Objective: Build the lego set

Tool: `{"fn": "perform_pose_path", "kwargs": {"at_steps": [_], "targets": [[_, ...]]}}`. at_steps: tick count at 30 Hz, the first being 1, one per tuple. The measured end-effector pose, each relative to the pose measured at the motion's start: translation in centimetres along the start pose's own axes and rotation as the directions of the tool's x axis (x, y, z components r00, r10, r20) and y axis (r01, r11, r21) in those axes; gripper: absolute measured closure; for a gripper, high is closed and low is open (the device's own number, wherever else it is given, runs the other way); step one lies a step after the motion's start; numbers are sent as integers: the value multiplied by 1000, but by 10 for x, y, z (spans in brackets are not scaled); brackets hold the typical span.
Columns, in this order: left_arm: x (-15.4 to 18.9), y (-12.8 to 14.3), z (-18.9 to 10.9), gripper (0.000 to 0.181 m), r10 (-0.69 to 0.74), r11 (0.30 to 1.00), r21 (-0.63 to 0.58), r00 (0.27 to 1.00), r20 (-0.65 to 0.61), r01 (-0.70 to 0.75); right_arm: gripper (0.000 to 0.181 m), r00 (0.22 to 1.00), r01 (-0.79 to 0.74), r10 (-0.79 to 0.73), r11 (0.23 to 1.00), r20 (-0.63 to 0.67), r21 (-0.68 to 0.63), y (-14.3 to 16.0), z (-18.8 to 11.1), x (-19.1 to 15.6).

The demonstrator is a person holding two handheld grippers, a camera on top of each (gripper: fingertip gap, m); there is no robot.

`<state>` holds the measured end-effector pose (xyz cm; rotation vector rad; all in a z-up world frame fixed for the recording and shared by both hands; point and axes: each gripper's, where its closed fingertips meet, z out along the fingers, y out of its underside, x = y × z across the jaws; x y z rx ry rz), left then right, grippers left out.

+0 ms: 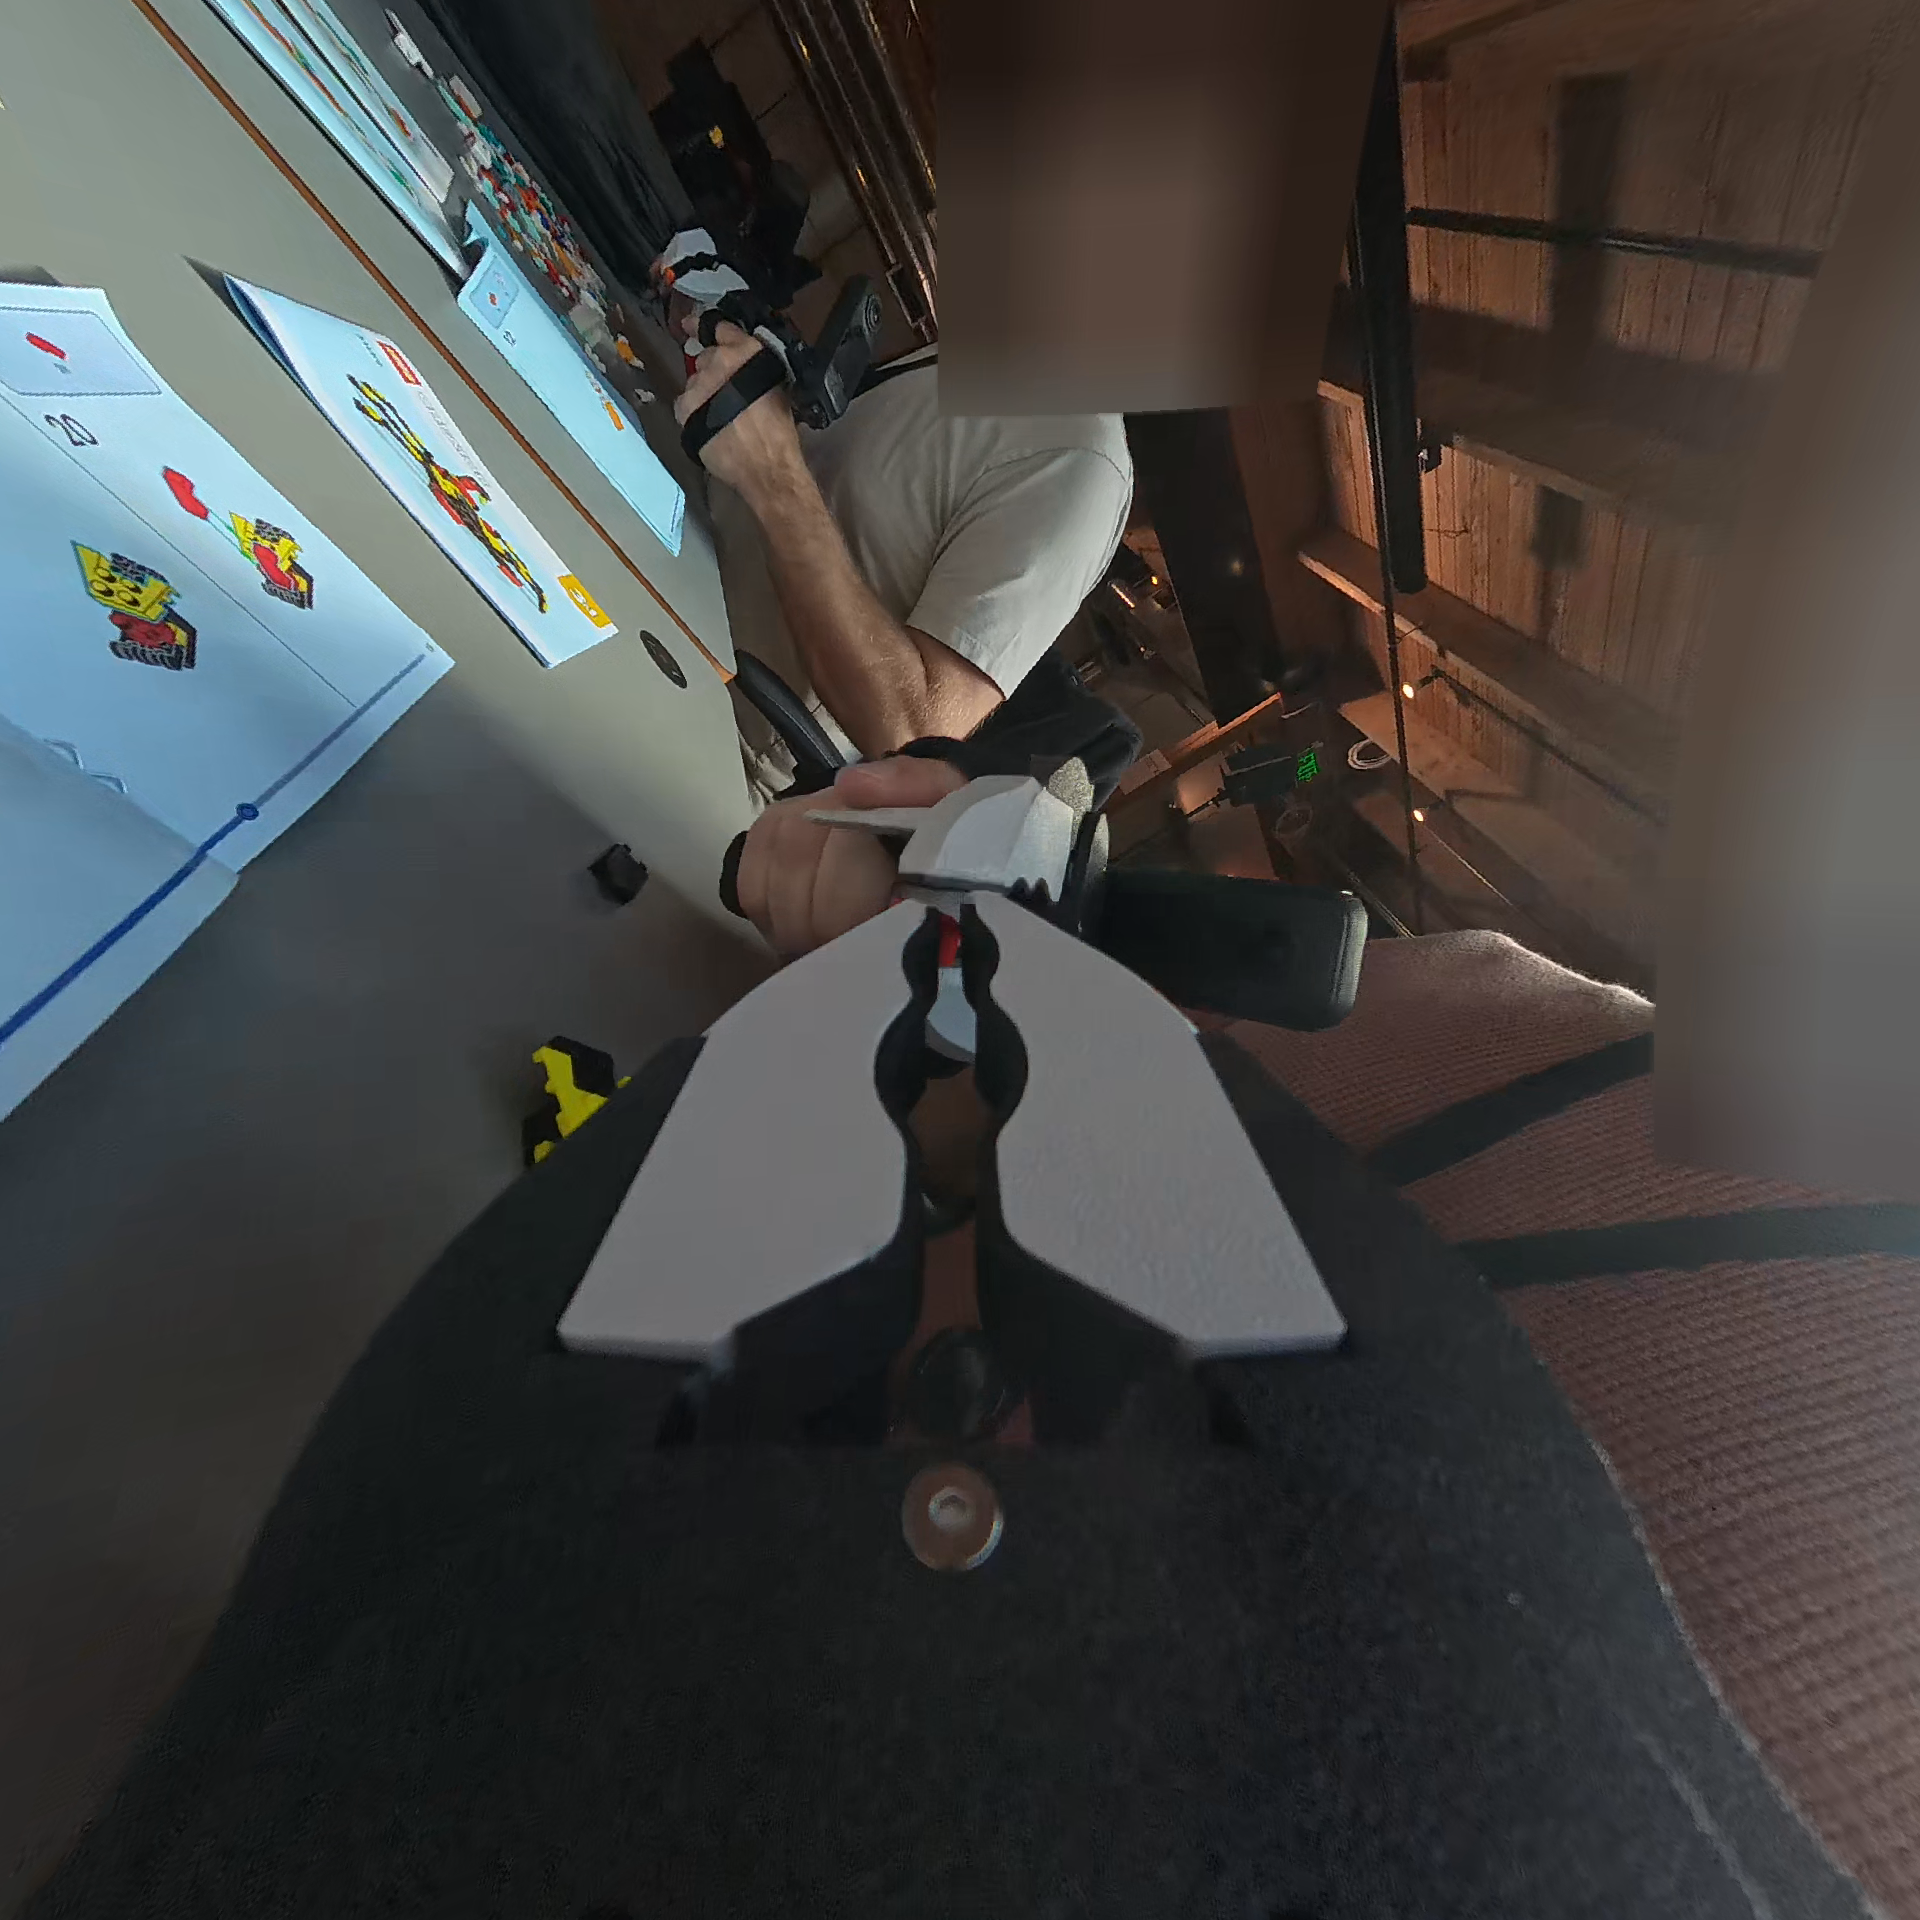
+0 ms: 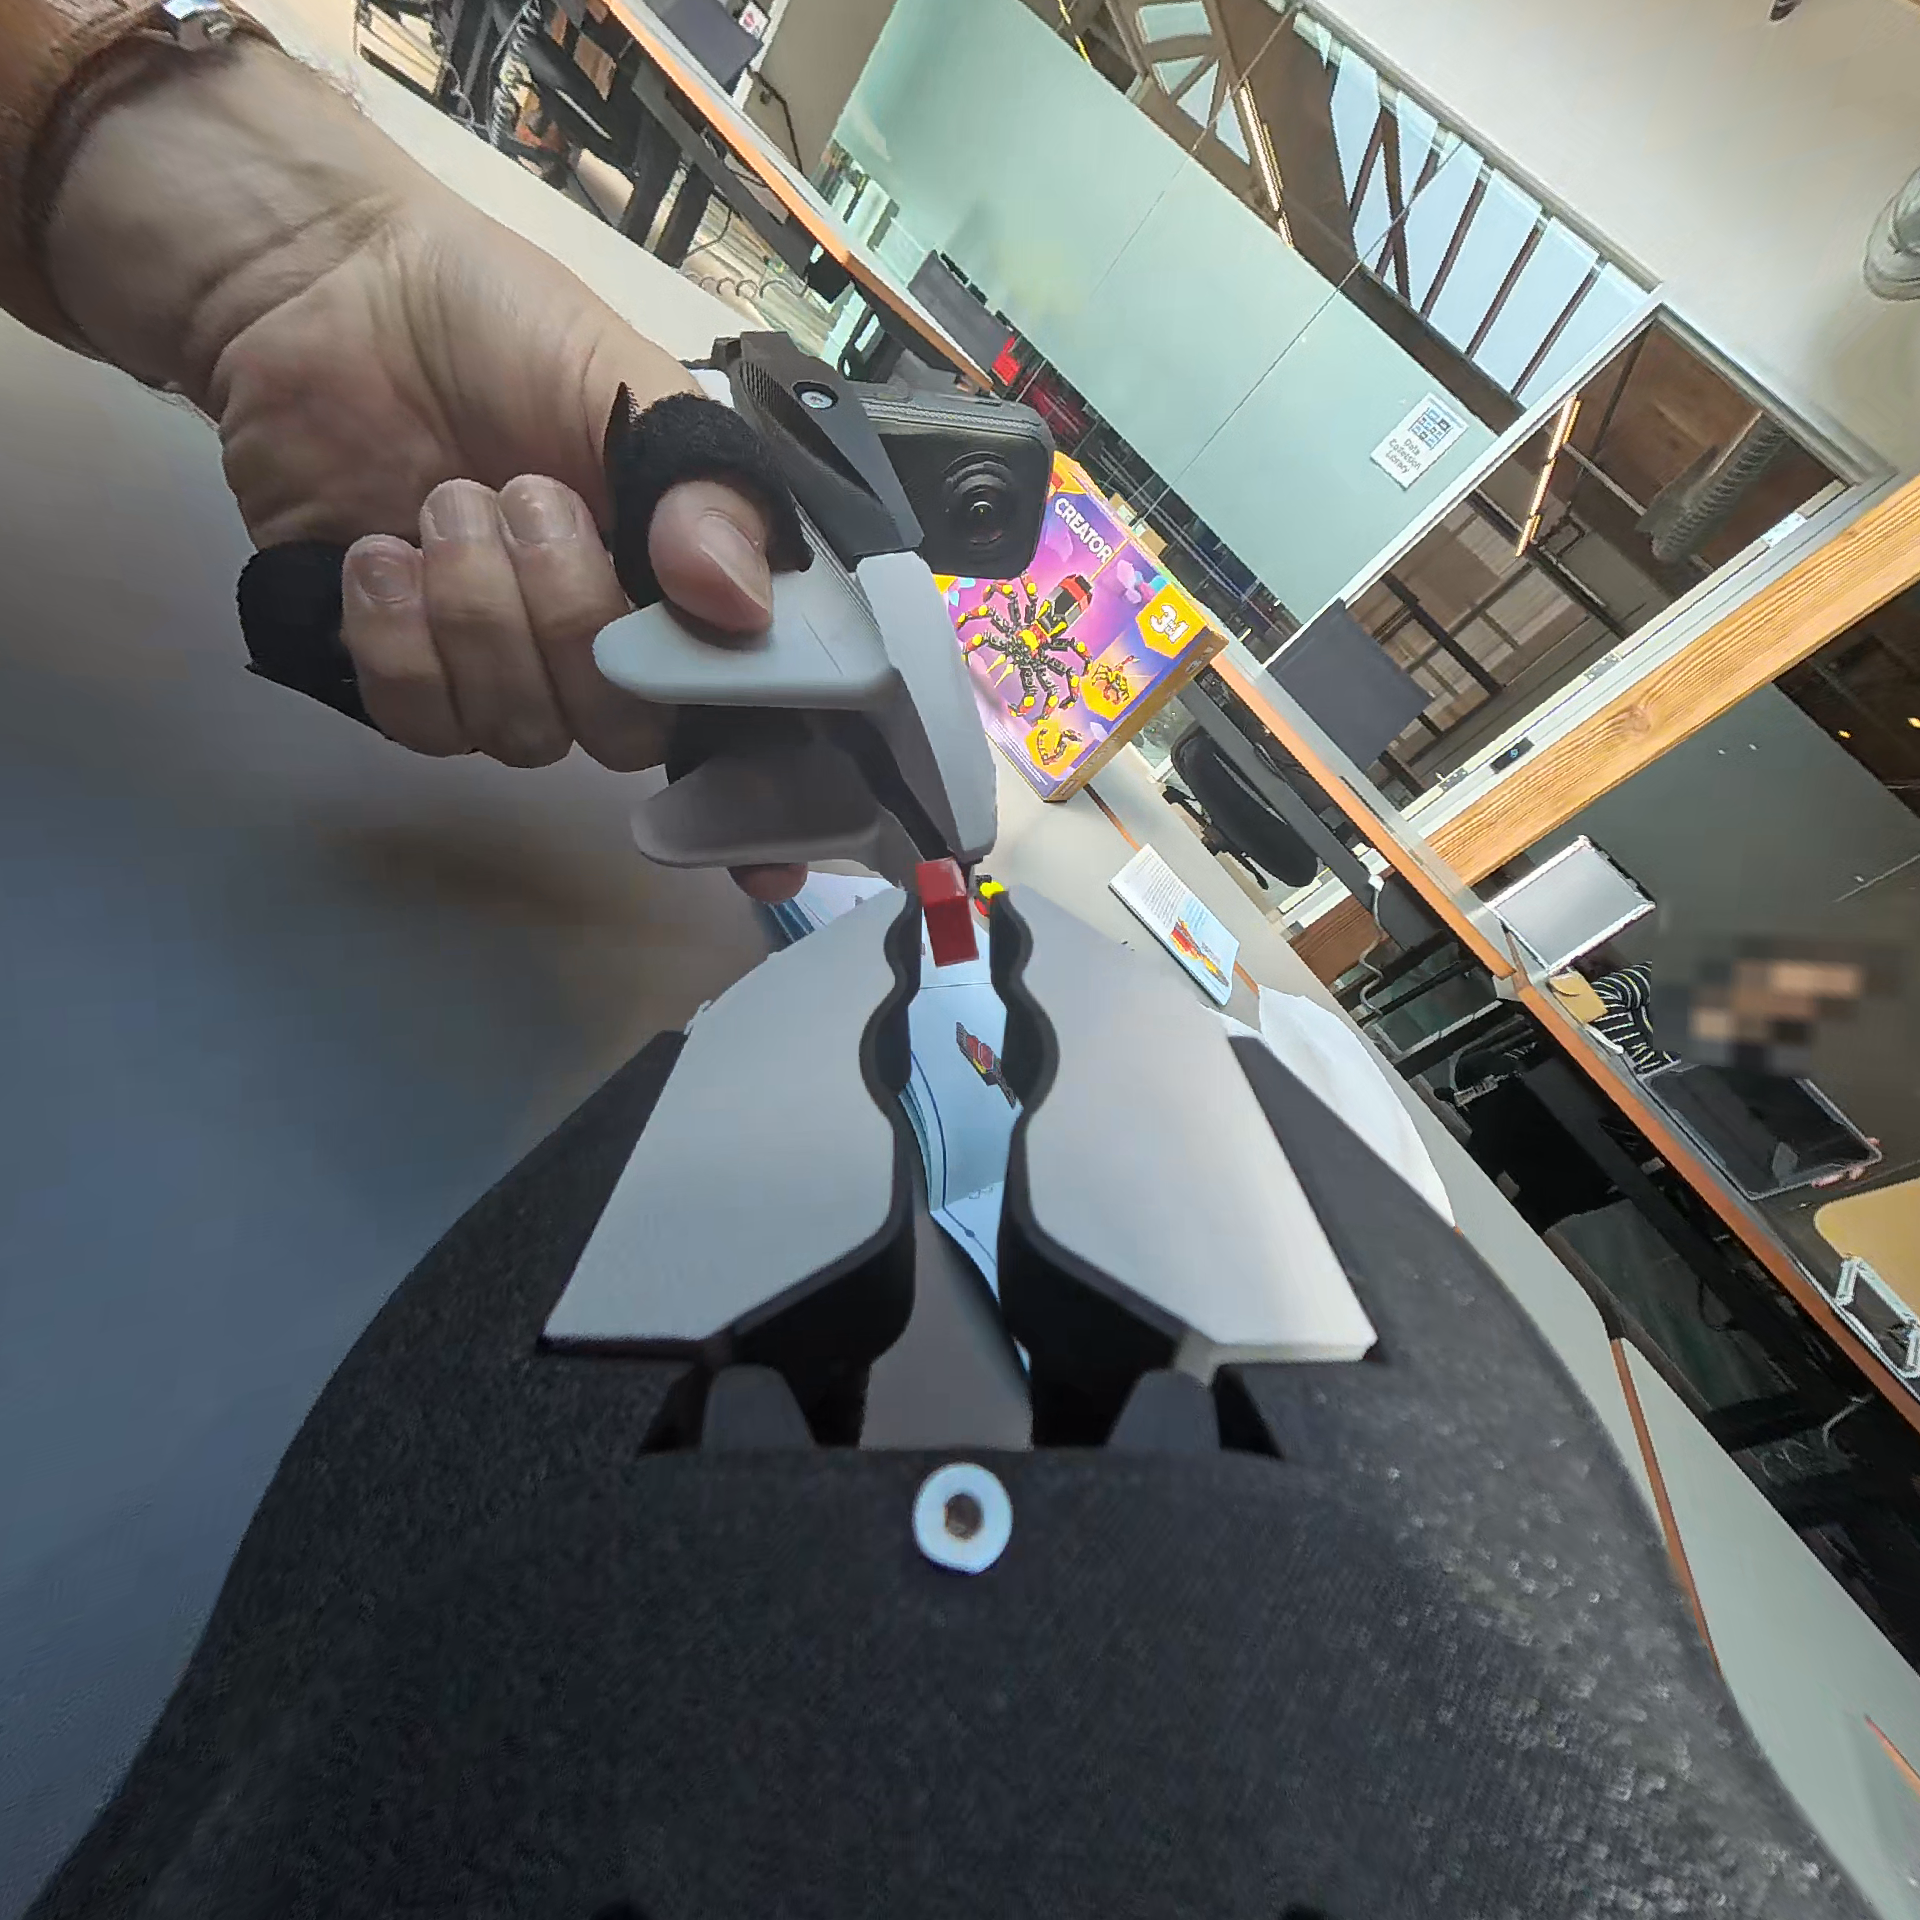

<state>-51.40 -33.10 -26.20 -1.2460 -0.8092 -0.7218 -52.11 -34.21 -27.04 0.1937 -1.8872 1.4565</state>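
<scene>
A small red brick is held in the air between both grippers. My left gripper is shut on it; only a sliver of the red brick shows between its tips. In the right wrist view the left gripper comes in from the upper left and pinches the brick's top end. My right gripper is closed to brick width, its pads against the brick's lower sides. In the left wrist view the right gripper meets my tips head-on. A yellow and black partial build lies on the grey table.
An open instruction booklet and a second booklet lie on the table, with a small black piece nearby. The set's box stands at the far edge. Another person works with grippers at the adjoining table.
</scene>
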Motion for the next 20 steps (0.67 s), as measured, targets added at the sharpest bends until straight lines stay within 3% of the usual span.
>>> {"fn": "perform_pose_path", "kwargs": {"at_steps": [9, 13, 14, 16, 19, 20], "targets": [[-2, -1, -1, 177, -16, 1000, 27, 1000, 6, 16, 174, 1000, 2, -1, 1000, 20, -26, 5, -4, -2], [-1, -12, -9, 174, 74, 997, 36, 997, 19, -75, 174, 986, -150, 156, 984, 56, -95, 18, -10, 1], [-3, -11, -11, 175, 147, 989, -17, 988, 55, -146, 174, 971, -216, 227, 967, 75, -138, 24, -15, 0], [-22, 0, -17, 181, 336, 925, -249, 925, 180, -288, 174, 902, -361, 408, 892, 139, -273, 37, -28, -11], [-59, 18, -29, 181, 629, 693, -624, 725, 280, -361, 174, 755, -463, 612, 751, 234, -471, 45, -48, -43], [-70, 22, -31, 181, 696, 611, -710, 666, 270, -351, 174, 748, -441, 620, 733, 239, -518, 50, -50, -51]]}}
